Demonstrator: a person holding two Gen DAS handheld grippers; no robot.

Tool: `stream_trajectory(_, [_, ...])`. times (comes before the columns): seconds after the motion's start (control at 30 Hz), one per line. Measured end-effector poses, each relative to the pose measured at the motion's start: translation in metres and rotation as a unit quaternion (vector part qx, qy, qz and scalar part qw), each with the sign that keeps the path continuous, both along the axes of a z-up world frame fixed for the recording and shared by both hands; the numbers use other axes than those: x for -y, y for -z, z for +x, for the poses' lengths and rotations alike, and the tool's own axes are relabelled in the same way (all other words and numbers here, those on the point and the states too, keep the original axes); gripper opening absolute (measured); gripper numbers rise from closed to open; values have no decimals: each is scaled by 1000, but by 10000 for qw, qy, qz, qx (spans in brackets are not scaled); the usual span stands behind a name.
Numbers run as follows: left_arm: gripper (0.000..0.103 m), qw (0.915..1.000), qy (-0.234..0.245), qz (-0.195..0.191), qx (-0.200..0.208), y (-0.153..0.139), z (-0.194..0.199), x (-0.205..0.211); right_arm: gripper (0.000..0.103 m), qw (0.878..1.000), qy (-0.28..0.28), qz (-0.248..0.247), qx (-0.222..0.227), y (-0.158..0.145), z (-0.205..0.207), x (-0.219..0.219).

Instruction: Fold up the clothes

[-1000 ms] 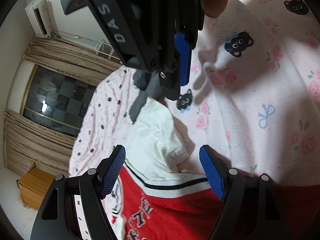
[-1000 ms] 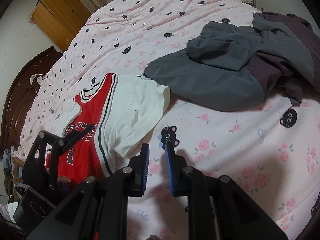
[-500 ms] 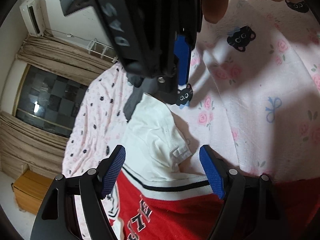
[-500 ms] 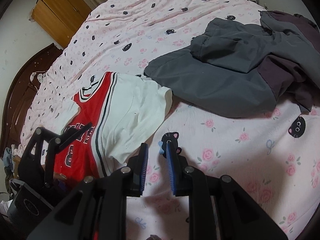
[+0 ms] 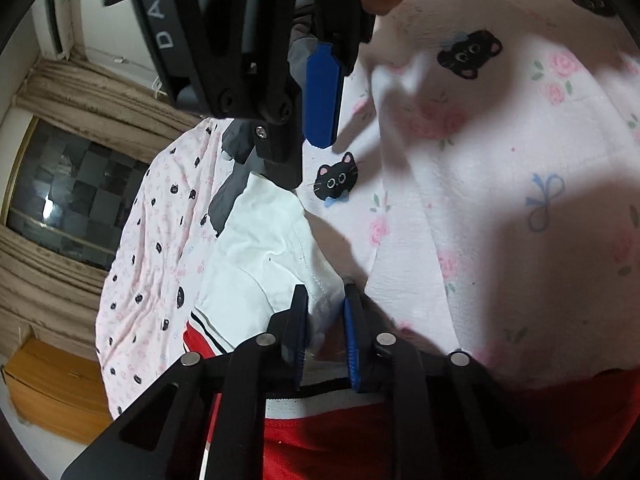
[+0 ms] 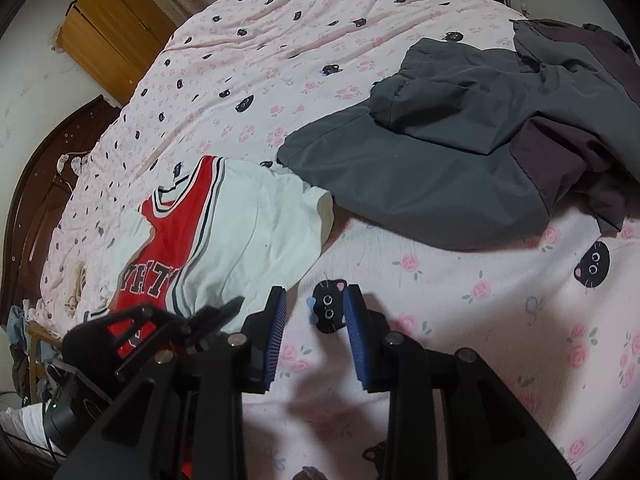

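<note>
Two grippers: both in frame, over a bed with clothes.
Left gripper (image 5: 325, 330): jaws drawn in on the white sleeve hem of the jersey, cloth bunched between the blue pads; lower centre of the left wrist view.
Right gripper (image 6: 316, 330): jaws spread part way, nothing between them; a black cat print on the sheet shows through the gap. It hangs just above the sheet, near the sleeve edge.
Jersey (image 6: 224, 240): red and white, with black-and-white trim and lettering on the chest; lies flat at left centre of the right wrist view, sleeve towards the dark clothes.
Dark clothes (image 6: 460, 152): grey garment with a dark maroon one partly on top, heaped at upper right of the right wrist view; the grey edge is just beside the jersey sleeve.
Containers: only a wooden cabinet (image 6: 112, 36) at upper left, doors closed, contents not visible.
Surface: bed sheet (image 6: 480, 320), pink, printed with roses, bows and black cat faces; wrinkled.
Room: dark wooden headboard (image 6: 36, 184) at left edge; beige curtains (image 5: 52, 264) and a dark window (image 5: 60, 184) at left of the left wrist view; air conditioner (image 5: 56, 28) at upper left.
Hidden or unclear: lower half of the jersey is covered by gripper bodies; lettering unreadable; clutter at lower left of the right wrist view too dim to identify.
</note>
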State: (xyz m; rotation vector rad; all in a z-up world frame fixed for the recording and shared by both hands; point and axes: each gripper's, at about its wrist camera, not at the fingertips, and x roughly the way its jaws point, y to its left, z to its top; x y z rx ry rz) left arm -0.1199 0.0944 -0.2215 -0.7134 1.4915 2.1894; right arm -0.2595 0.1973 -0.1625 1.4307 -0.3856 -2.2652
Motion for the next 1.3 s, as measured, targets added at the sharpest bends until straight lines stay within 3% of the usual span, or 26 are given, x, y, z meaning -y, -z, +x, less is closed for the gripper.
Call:
stream_trajectory(0.3, [6,9975,-208,670,131,-18,0,10,32,9942,198,-960,452,10,-24,-11])
stream_trajectory(0.57, [6,9878,-453,1432,411,-41,-10,26,32,9830,209,-1616,843,22,-41,-13])
stream_trajectory(0.73, [6,9855,-483,1558,475,-44,-14,30,32,9711,306,-2124,1046,30,-51,-14])
stream_trajectory(1.03, [6,9780,-689,1894,531,-50,-17,38,32,9624,471,-2315,1339,42,-75,-10])
stream_trajectory(1.3, [6,9699,-880,2193,587,-57,-24,50,38,9672,553,-2072,1362,32,-70,-23])
